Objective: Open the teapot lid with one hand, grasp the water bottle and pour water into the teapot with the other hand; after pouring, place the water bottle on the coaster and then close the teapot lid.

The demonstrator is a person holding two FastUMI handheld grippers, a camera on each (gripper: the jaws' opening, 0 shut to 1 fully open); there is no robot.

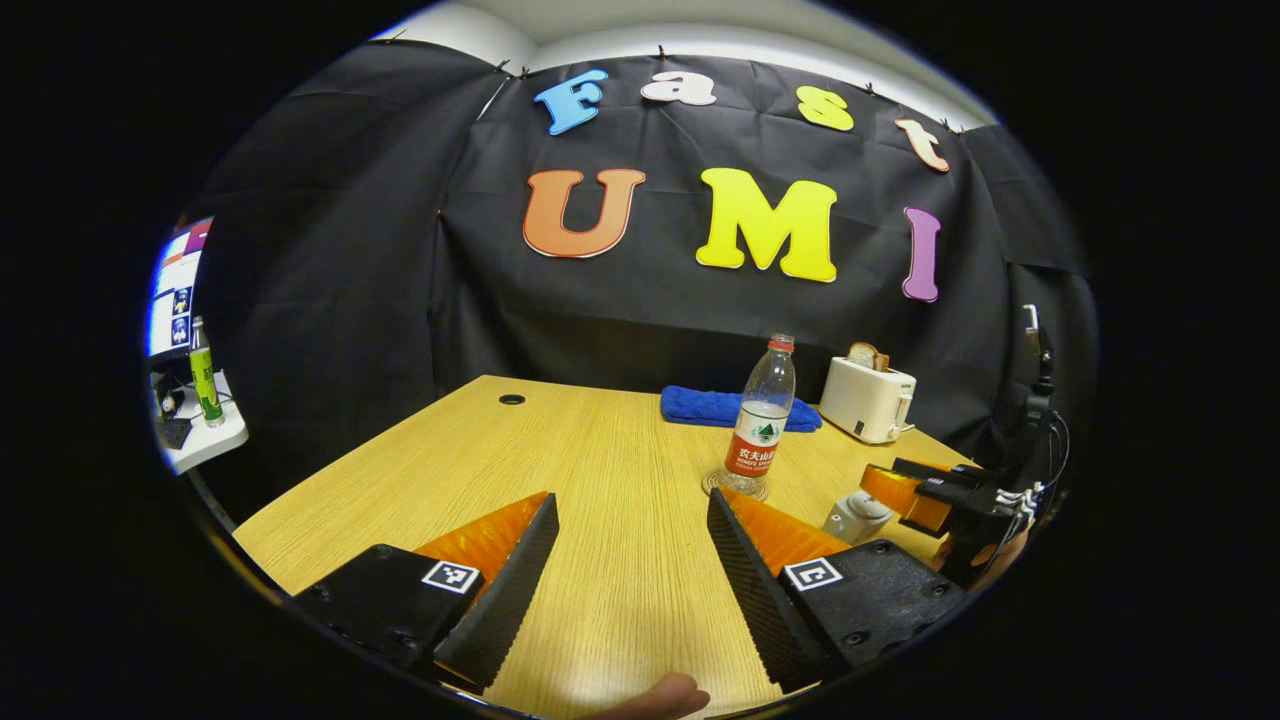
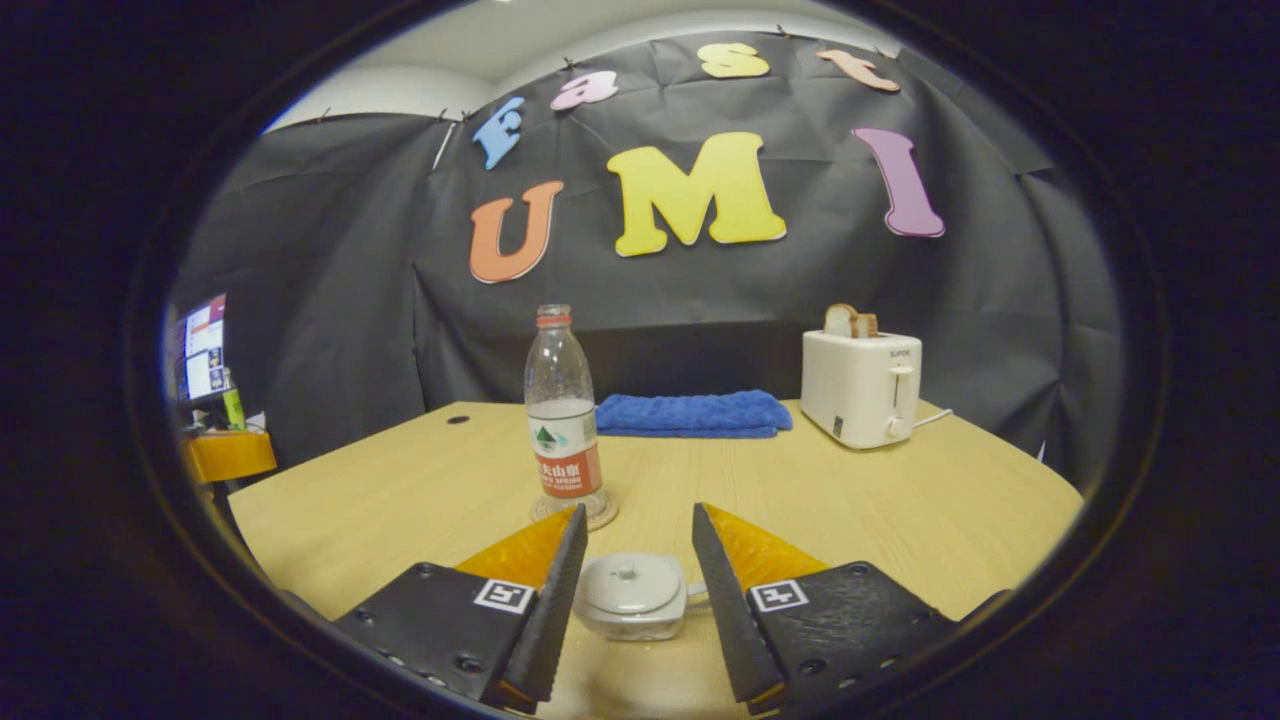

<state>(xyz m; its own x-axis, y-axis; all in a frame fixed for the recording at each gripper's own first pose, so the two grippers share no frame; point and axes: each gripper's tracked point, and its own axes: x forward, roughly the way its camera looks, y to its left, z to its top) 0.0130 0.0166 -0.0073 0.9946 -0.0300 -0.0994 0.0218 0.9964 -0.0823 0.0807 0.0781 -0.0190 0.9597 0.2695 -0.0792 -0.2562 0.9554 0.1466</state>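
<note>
the water bottle (image 2: pixel 562 412) stands upright on the coaster (image 2: pixel 600 517) near the middle of the surface (image 2: pixel 900 500), uncapped and apparently partly filled, so it likely handles light, thin-walled and a little slippery, best taken around the labelled middle with modest squeeze. the small white teapot (image 2: pixel 632 596), lid (image 2: pixel 628 583) on, sits just in front of the coaster between the spread fingers of the right gripper (image 2: pixel 632 540), and looks hard, glossy and fragile, its tiny lid knob the only hold. the left gripper (image 1: pixel 632 540) hovers with fingers spread, empty, well short of the bottle.

clear plastic bottle (image 2: pixel 562 410), wood-grain table (image 2: pixel 900 500)
</note>
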